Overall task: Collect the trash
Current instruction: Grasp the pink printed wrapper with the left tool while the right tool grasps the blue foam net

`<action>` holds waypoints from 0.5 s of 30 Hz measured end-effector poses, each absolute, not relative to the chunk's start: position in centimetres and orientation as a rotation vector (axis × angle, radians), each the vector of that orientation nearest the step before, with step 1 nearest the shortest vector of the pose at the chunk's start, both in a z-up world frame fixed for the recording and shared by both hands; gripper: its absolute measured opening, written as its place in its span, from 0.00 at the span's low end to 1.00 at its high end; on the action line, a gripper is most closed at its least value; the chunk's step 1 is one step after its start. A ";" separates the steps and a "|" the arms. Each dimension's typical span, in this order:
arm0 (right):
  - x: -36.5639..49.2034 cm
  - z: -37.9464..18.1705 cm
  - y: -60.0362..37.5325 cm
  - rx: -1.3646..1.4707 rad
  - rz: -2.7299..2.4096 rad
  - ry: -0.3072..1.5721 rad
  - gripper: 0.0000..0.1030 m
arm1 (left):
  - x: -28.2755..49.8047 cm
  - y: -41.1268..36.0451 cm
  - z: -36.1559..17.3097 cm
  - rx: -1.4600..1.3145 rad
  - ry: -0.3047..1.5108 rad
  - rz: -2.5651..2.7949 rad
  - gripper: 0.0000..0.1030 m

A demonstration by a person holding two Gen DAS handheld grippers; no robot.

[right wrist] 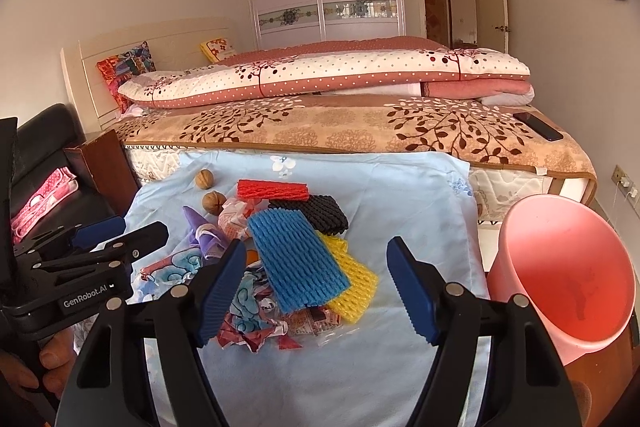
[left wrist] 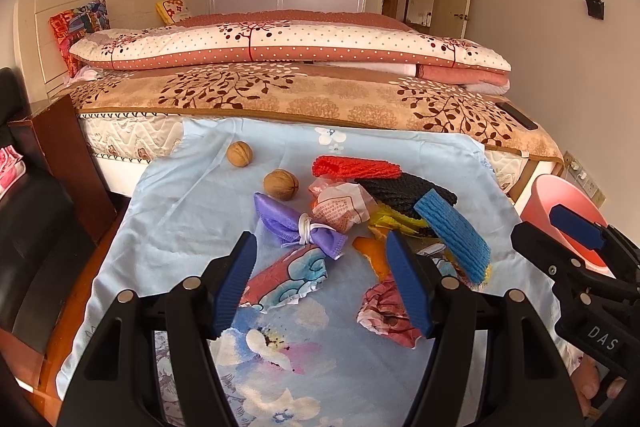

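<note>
Trash lies in a heap on a light blue floral cloth [left wrist: 192,211] [right wrist: 400,195]: a blue foam net [right wrist: 296,259] [left wrist: 456,239], a yellow foam net [right wrist: 352,287], a black foam net [right wrist: 316,211] [left wrist: 404,191], a red foam net [right wrist: 272,190] [left wrist: 356,167], a purple tied bag [left wrist: 300,225] [right wrist: 204,231], crumpled printed wrappers [left wrist: 288,279] [right wrist: 248,311] and two walnuts [left wrist: 280,183] [right wrist: 212,202]. My left gripper [left wrist: 322,249] hovers open above the wrappers. My right gripper [right wrist: 316,255] is open over the blue and yellow nets. Neither holds anything.
A pink bin [right wrist: 560,275] [left wrist: 568,211] stands tilted at the right, its mouth toward me. Behind the cloth is a bed [right wrist: 340,123] with folded quilts and a phone [right wrist: 538,126]. A dark chair [right wrist: 44,163] stands on the left.
</note>
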State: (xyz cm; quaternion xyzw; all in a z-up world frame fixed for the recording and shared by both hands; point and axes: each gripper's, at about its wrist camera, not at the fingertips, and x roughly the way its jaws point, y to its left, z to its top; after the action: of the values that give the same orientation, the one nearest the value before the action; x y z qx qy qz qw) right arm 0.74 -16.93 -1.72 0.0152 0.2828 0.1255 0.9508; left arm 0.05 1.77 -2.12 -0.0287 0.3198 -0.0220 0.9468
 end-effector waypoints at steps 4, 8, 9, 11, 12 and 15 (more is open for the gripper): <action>1.2 -2.3 -16.4 0.023 0.276 0.607 0.67 | 0.1 2.2 -2.3 -0.076 0.657 -0.070 0.65; 2.0 -3.2 -15.7 0.015 0.300 0.658 0.64 | 0.0 2.6 -2.5 -0.092 0.662 -0.111 0.65; 2.3 -3.4 -15.6 0.013 0.304 0.673 0.63 | 0.0 2.7 -2.6 -0.093 0.662 -0.119 0.65; 2.9 -3.9 -15.2 0.005 0.313 0.703 0.63 | -0.1 2.8 -2.9 -0.091 0.666 -0.135 0.65; 3.2 -4.1 -15.0 0.001 0.316 0.716 0.62 | -0.1 2.9 -3.0 -0.090 0.670 -0.137 0.65; 3.9 -4.8 -14.5 -0.009 0.328 0.749 0.58 | 0.1 3.1 -3.3 -0.089 0.682 -0.142 0.65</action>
State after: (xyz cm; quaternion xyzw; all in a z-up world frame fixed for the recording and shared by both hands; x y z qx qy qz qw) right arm 3.90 -14.52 -4.80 -0.0042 0.3640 0.1593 0.9177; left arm 0.05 3.10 -3.33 -0.0438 0.3341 -0.0697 0.9389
